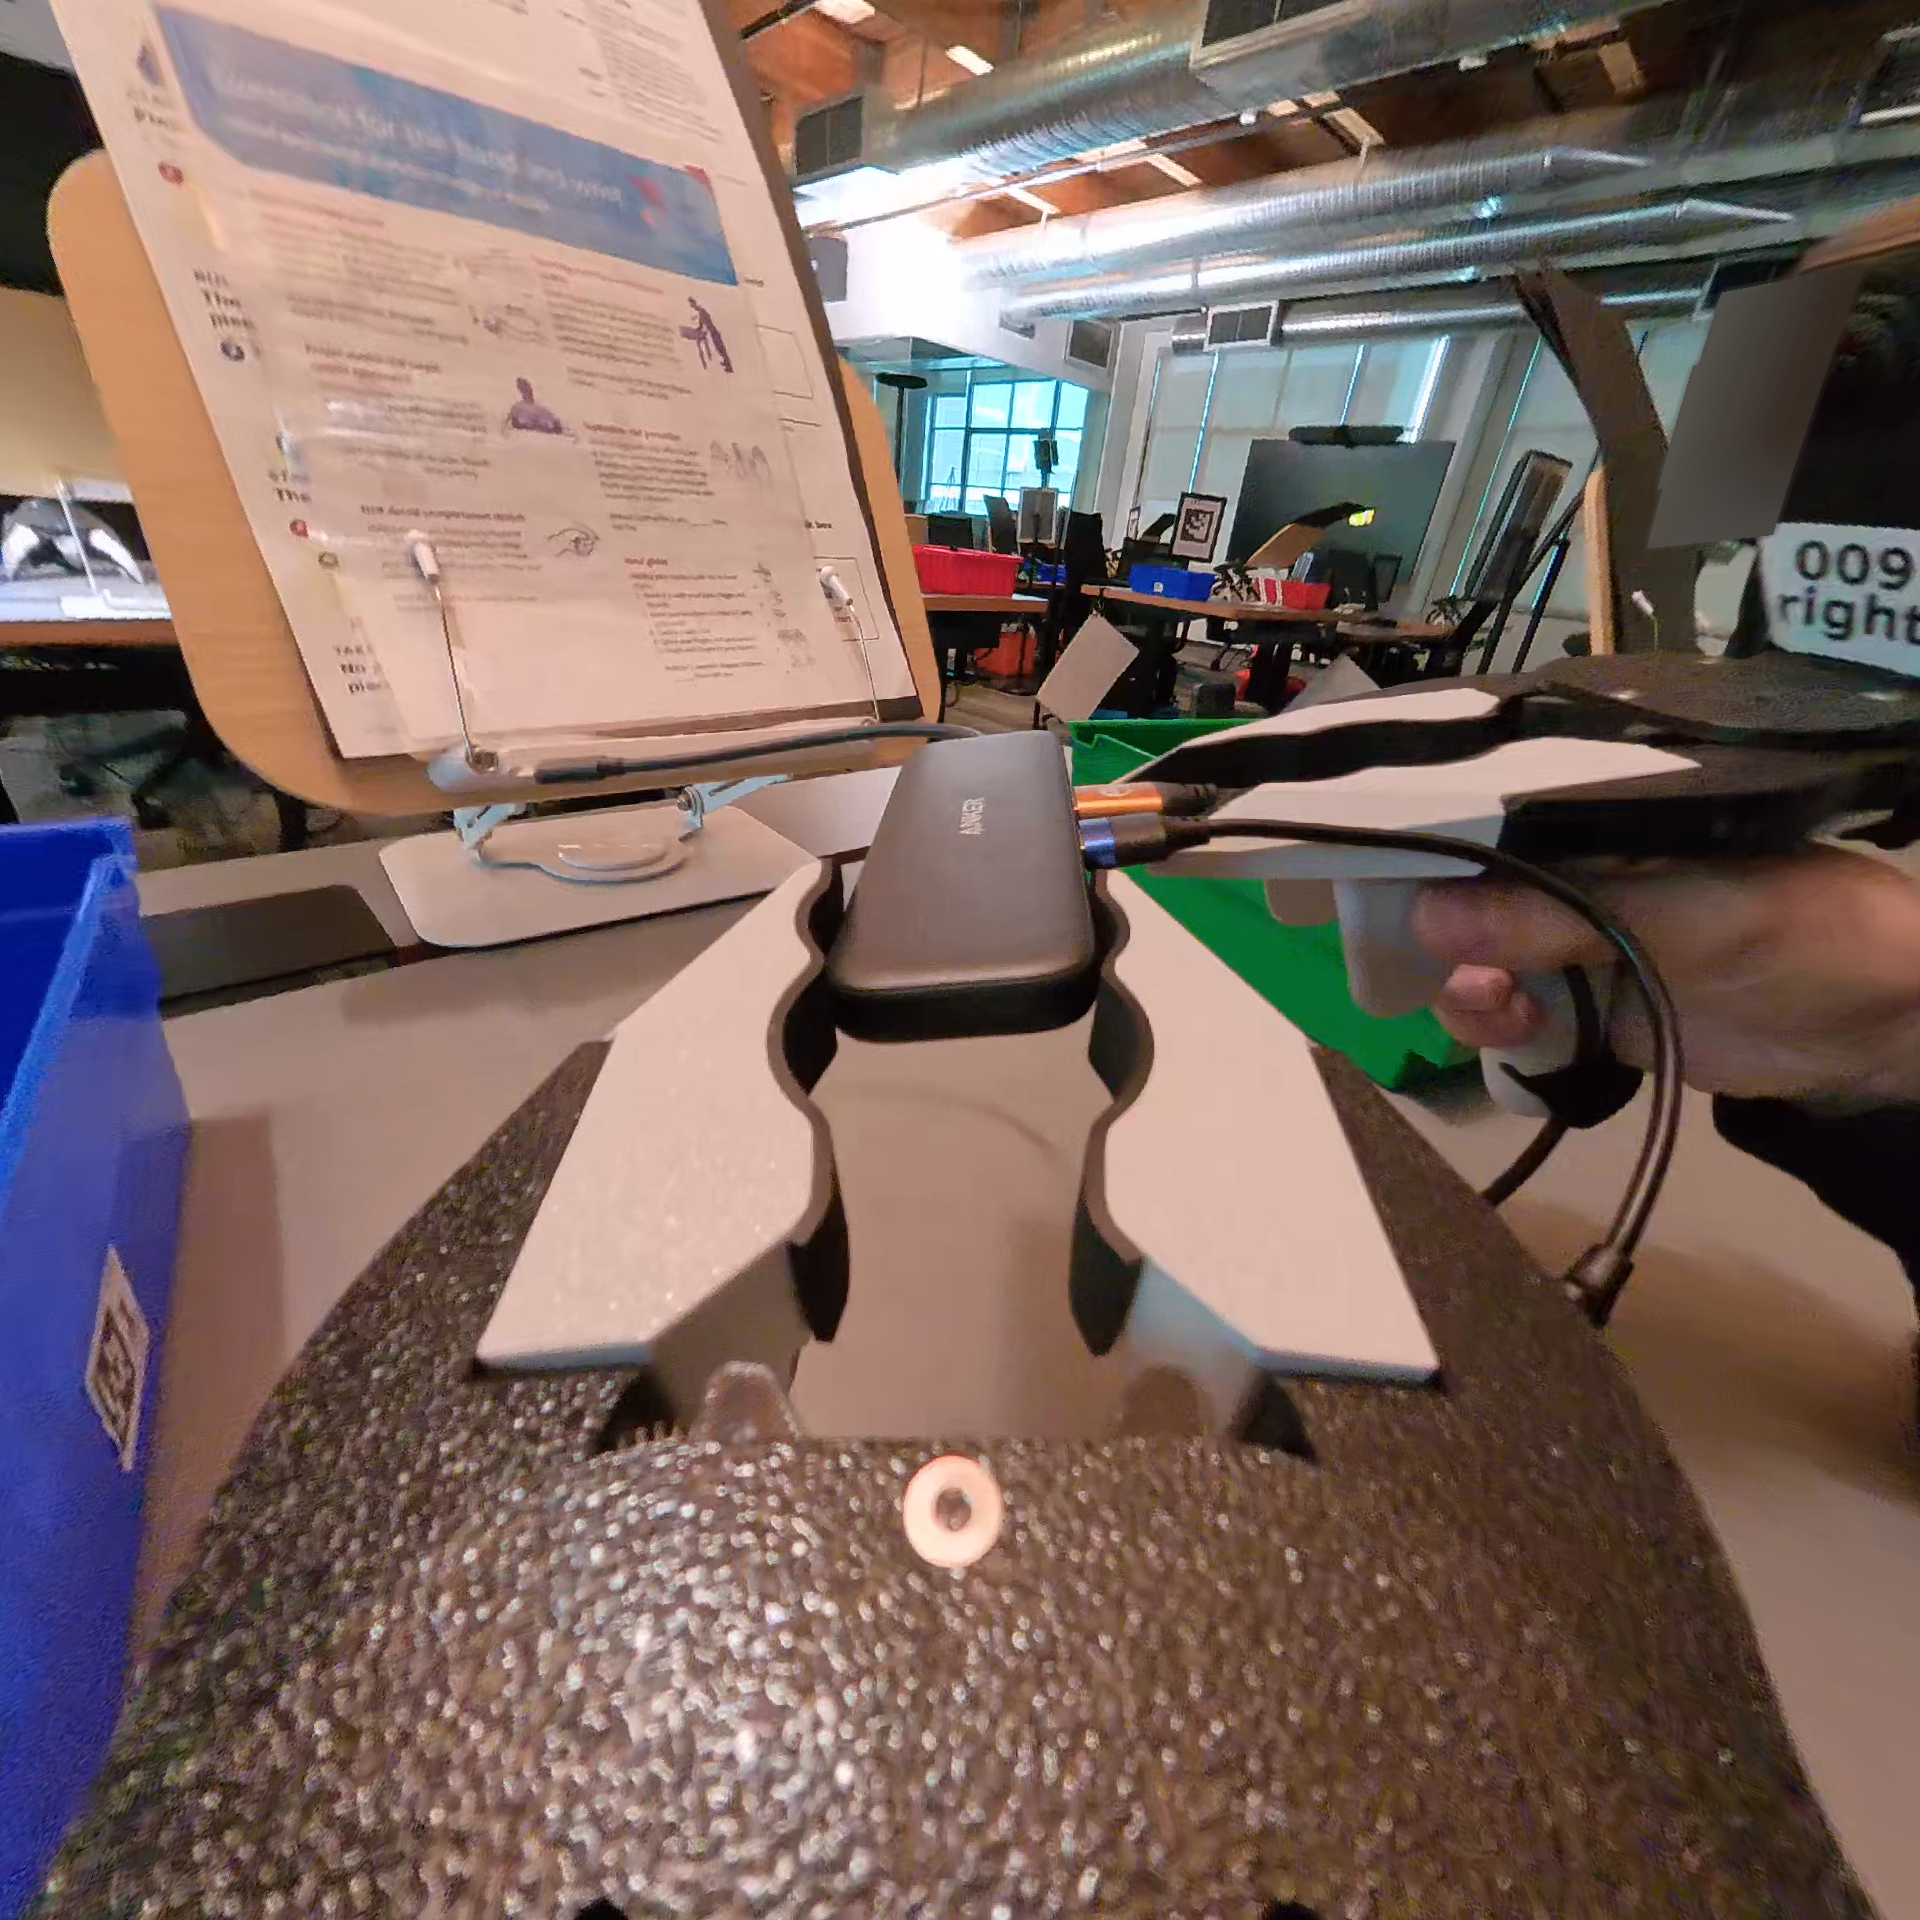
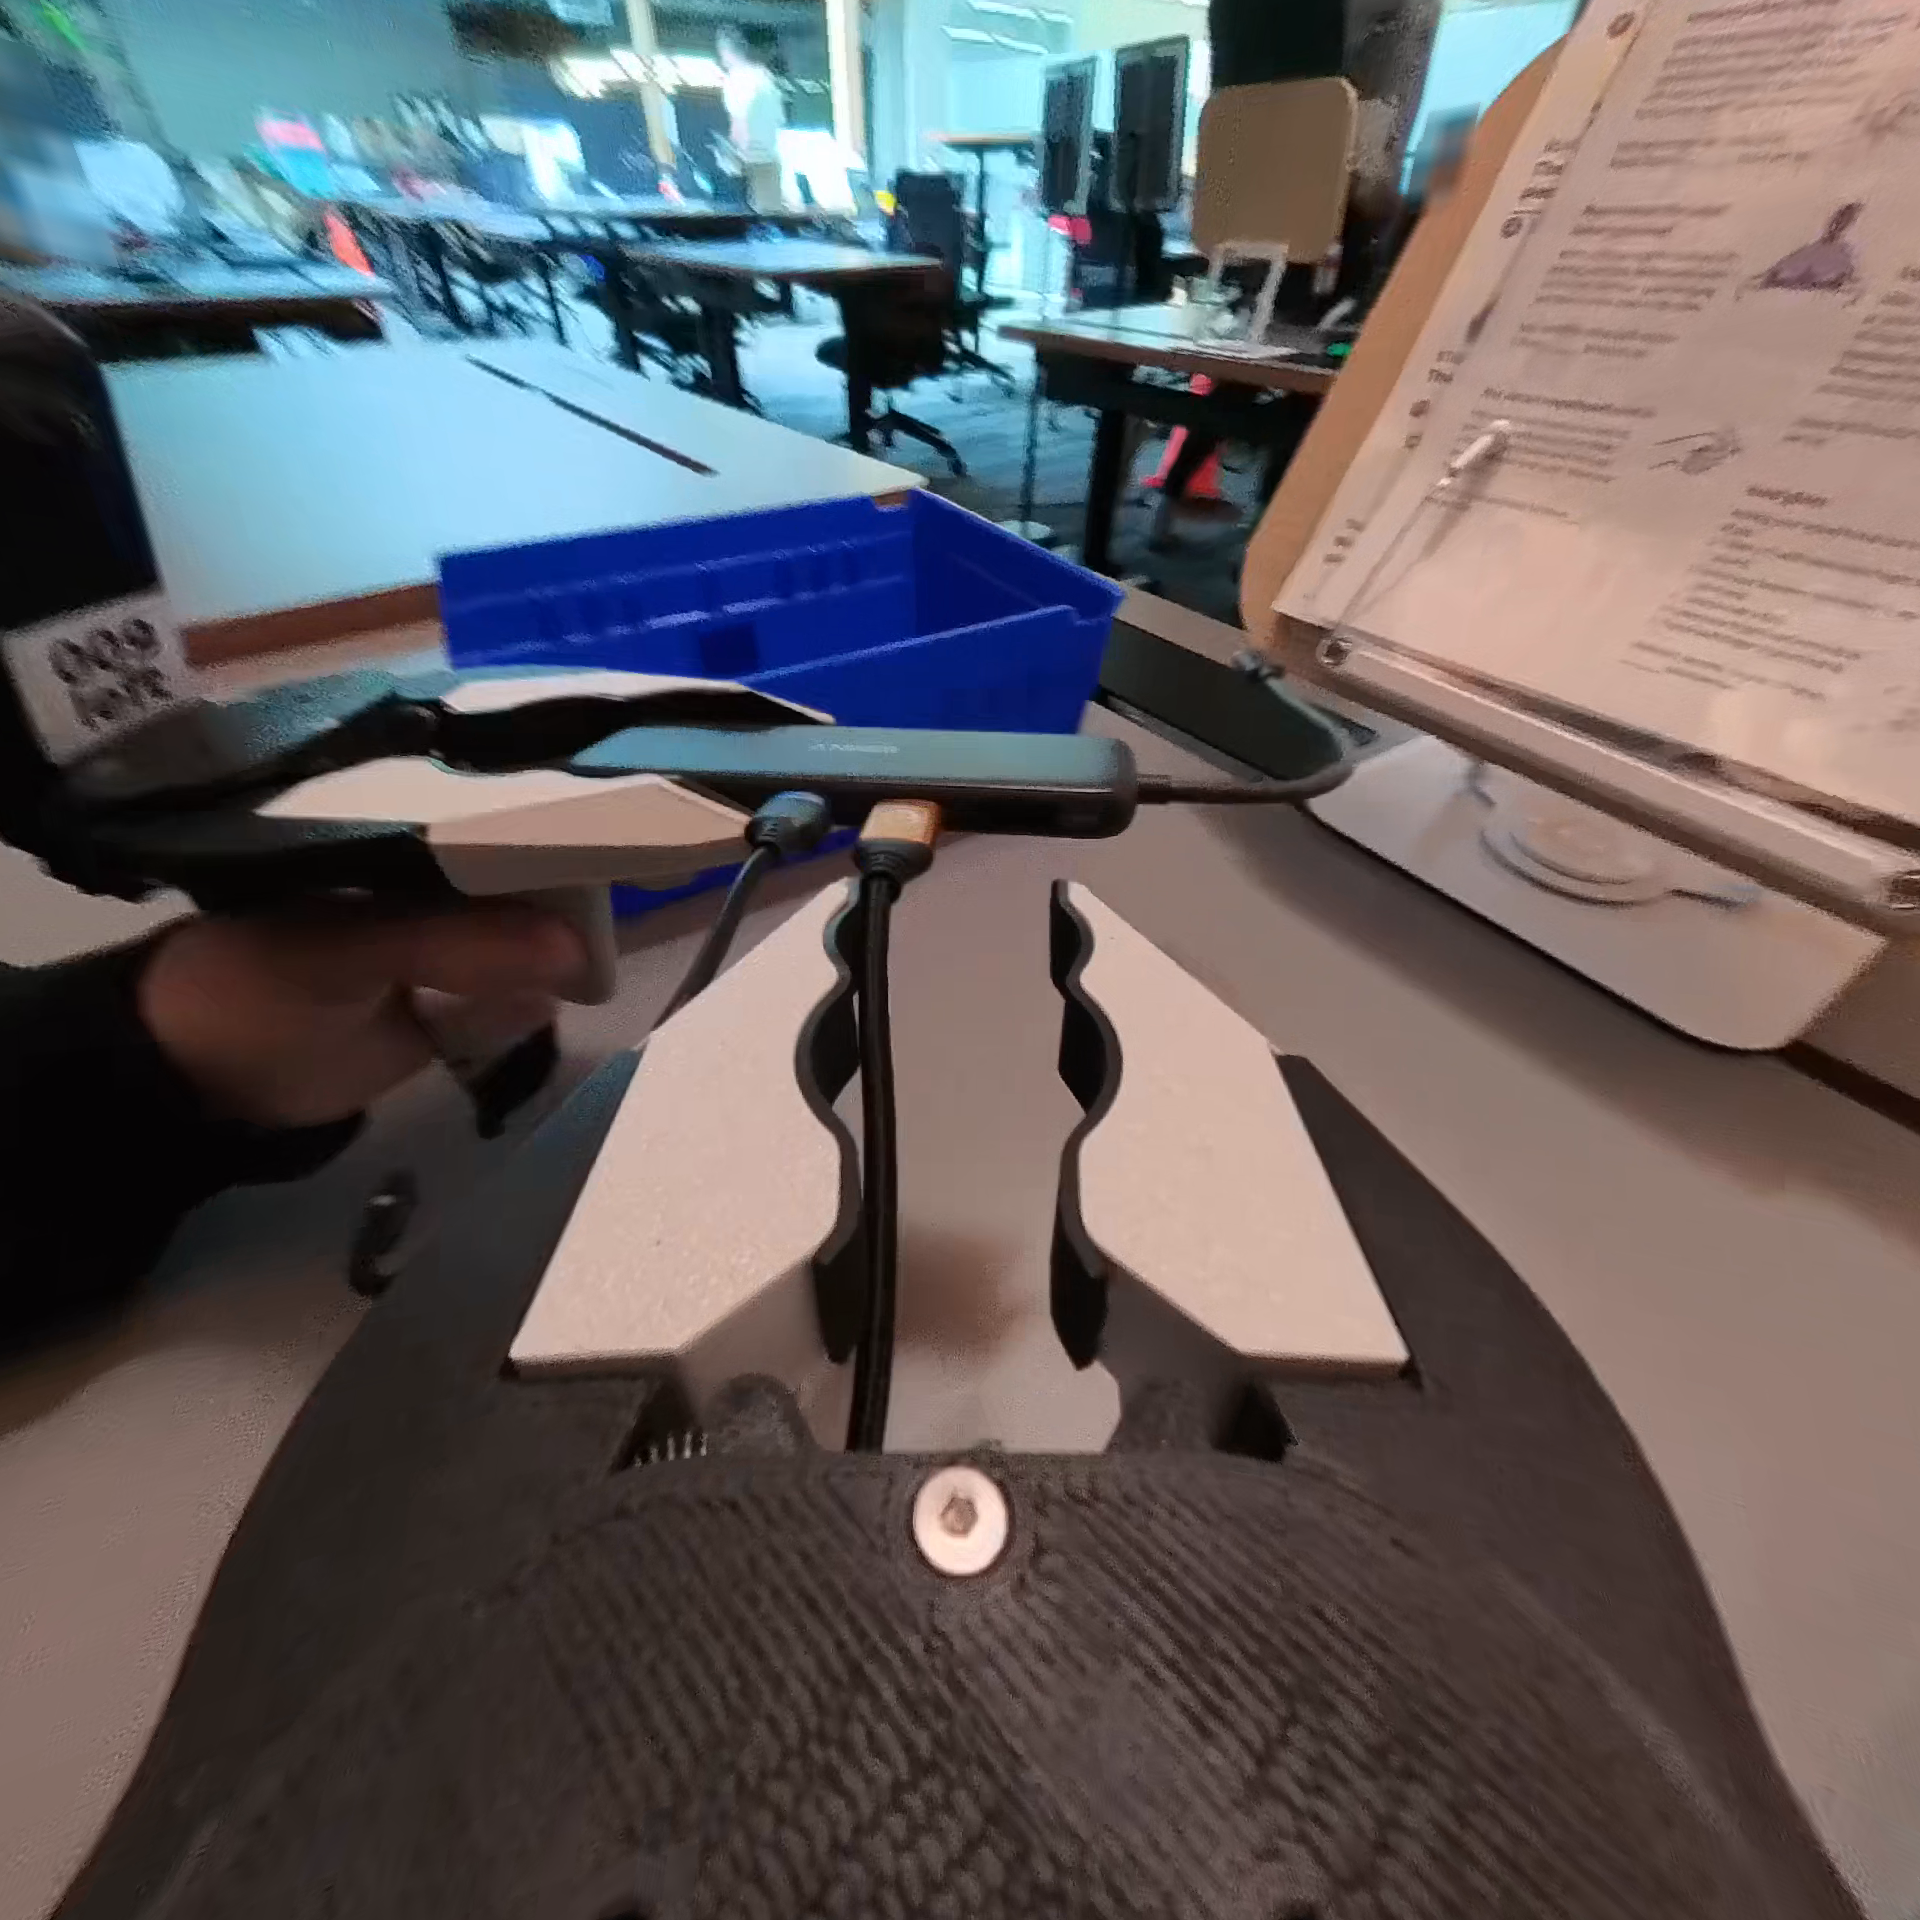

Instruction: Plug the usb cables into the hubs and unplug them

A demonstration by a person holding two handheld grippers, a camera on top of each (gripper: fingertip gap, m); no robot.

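My left gripper [image 1: 961, 883] is shut on the near end of a black USB hub [image 1: 966, 831] and holds it level above the grey table. An orange plug [image 1: 1112, 800] and a blue plug [image 1: 1117, 836] sit in the hub's right side. In the right wrist view the hub [image 2: 935, 758] lies crosswise ahead, with the orange plug [image 2: 904, 826] and blue plug [image 2: 790, 816] facing me. My right gripper [image 2: 945, 904] is open just short of the orange plug. That plug's black cable [image 2: 873, 1143] runs back between the fingers, close to the left one.
A blue bin [image 1: 73, 1143] stands left of the hub and shows behind it in the right wrist view [image 2: 790, 613]. A green bin [image 1: 1247, 935] is on the right. A document stand with printed sheets [image 1: 520, 416] is beyond the hub. The hub's own cable [image 2: 1247, 784] leads toward it.
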